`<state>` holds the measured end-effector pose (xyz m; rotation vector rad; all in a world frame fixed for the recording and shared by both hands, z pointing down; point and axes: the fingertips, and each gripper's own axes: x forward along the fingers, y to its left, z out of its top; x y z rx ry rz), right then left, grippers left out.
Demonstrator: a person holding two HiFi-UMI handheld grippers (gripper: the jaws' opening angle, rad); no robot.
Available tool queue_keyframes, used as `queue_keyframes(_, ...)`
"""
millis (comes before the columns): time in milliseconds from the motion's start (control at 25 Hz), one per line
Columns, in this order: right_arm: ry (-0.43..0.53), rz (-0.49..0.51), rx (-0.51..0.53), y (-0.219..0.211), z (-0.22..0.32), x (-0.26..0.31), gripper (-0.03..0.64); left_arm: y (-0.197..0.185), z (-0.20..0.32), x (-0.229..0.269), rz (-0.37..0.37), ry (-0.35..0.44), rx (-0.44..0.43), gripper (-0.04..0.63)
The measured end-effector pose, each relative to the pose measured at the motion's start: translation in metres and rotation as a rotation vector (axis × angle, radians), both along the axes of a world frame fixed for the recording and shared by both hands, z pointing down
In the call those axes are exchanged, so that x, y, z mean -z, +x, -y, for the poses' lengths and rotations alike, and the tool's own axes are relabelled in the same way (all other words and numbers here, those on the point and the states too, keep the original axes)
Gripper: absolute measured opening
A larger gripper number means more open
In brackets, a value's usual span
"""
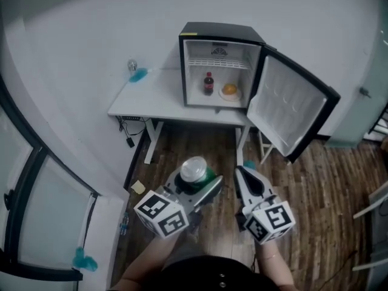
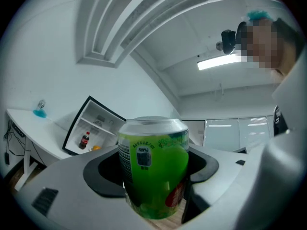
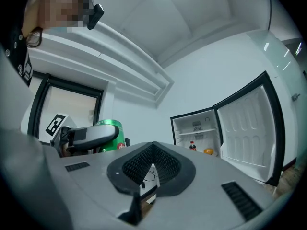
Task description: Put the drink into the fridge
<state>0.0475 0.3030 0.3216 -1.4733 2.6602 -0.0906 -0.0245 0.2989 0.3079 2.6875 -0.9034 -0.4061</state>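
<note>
Above the wooden floor (image 1: 182, 144), well short of the desk (image 1: 151, 99), the left claw (image 1: 199, 185) pinches a green drink can (image 1: 194, 170) around the middle of its body. One jaw sits on each side and the silver lid faces up. The left gripper view shows the can upright and seated in the dark pads, with its printed label turned toward the camera. The right claw (image 1: 245, 177) hangs just beside it with its jaws pressed together and nothing between them.

The mini fridge (image 1: 221, 35) stands on the desk with its door (image 1: 291, 105) swung wide to the right. Inside, a cola bottle (image 1: 208, 83) stands on the bottom level, with an orange item (image 1: 230, 90) on a plate near it. The wire shelf above looks bare.

The can is probably thin metal with a smooth wall, so it is likely to slip under a loose grip and dent under a hard one. The mid-body hold looks sound, and keeping it upright should help. Whether it is full cannot be told. The free floor space left of the bottle seems the easiest spot.
</note>
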Motion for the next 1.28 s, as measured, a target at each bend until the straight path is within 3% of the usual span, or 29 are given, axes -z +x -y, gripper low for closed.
queue_keyframes(160, -0.010, 0.012, -0.006, -0.010, 0.037, 0.002, 0.009, -0.008, 0.033, 0.005, -0.012, 0.002, -0.008, 0.347)
queue_keyframes(320, 0.003, 0.023, -0.026, -0.017, -0.010, 0.017, 0.009, -0.014, -0.007, 0.022, -0.016, 0.026, -0.030, 0.347)
queue_keyframes(400, 0.012, 0.019, -0.040, -0.020, -0.006, 0.023, 0.009, -0.017, -0.006, 0.027, -0.003, 0.048, -0.046, 0.347)
queue_keyframes(680, 0.026, 0.015, -0.070, -0.022, 0.190, 0.018, 0.009, -0.017, 0.183, 0.013, -0.001, 0.050, -0.091, 0.347)
queue_keyframes(1000, 0.005, 0.022, -0.067, -0.043, 0.234, 0.008, 0.009, -0.022, 0.228, 0.011, 0.020, 0.065, -0.127, 0.347)
queue_keyframes(1280, -0.017, 0.024, -0.117, -0.033, 0.254, 0.003, 0.009, -0.021, 0.249, 0.007, 0.020, 0.055, -0.149, 0.347)
